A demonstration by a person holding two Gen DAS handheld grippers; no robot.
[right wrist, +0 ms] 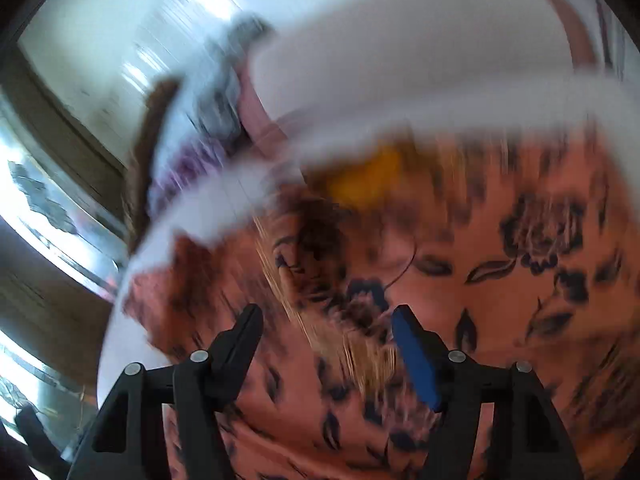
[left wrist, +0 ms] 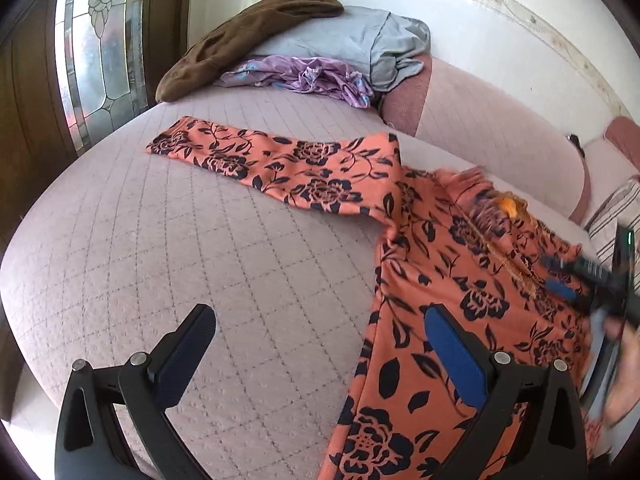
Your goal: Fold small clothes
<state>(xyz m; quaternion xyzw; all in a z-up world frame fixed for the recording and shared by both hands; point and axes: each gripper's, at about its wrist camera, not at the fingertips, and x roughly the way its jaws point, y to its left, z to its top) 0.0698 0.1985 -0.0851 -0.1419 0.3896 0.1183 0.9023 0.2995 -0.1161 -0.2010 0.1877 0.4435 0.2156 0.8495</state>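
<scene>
The quilted sofa (left wrist: pixel 200 240) carries my orange floral garment (left wrist: pixel 440 280), one sleeve spread to the left. My left gripper (left wrist: pixel 320 332) stands open at its edge. My right gripper (right wrist: pixel 326 324), open above the cloth, sees only blur (its yellow label (right wrist: pixel 368 180) shows).

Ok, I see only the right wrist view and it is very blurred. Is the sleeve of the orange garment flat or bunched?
Observer: The sleeve lies flat on the quilted cover, stretched straight out from the garment's body.
Operator: Does the left gripper hold anything?
Observer: No. The left gripper is open, with one finger over the orange garment and the other over bare cover.
Operator: Are other clothes near?
Observer: A pile lies at the far end: a brown piece, a grey piece and a purple piece.
</scene>
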